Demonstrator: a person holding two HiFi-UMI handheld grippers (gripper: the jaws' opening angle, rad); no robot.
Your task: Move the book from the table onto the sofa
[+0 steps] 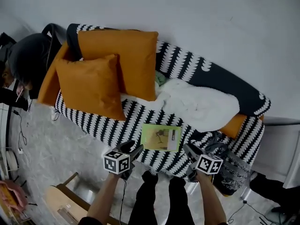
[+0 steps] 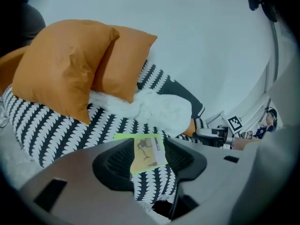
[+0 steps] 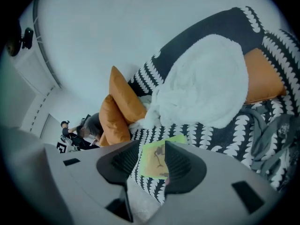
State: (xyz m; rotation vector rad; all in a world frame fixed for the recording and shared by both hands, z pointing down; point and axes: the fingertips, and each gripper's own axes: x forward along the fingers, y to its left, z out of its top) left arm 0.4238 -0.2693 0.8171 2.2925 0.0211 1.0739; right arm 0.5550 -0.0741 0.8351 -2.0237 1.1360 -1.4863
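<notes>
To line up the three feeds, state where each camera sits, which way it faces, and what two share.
Head view: on the person's head, looking steeply down at the sofa; forearms, legs, left gripper and right gripper show.
Left gripper view: on the left gripper, looking along its open jaws toward the orange cushions.
Right gripper view: on the right gripper, looking along its open jaws toward the white blanket.
Shared: both gripper views frame the book, lying on the sofa, between their jaws.

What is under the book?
The book lies flat on the sofa, on its patterned seat near the front edge. Nothing else shows around the book's edges. The seat directly below it is covered and cannot be seen.
</notes>
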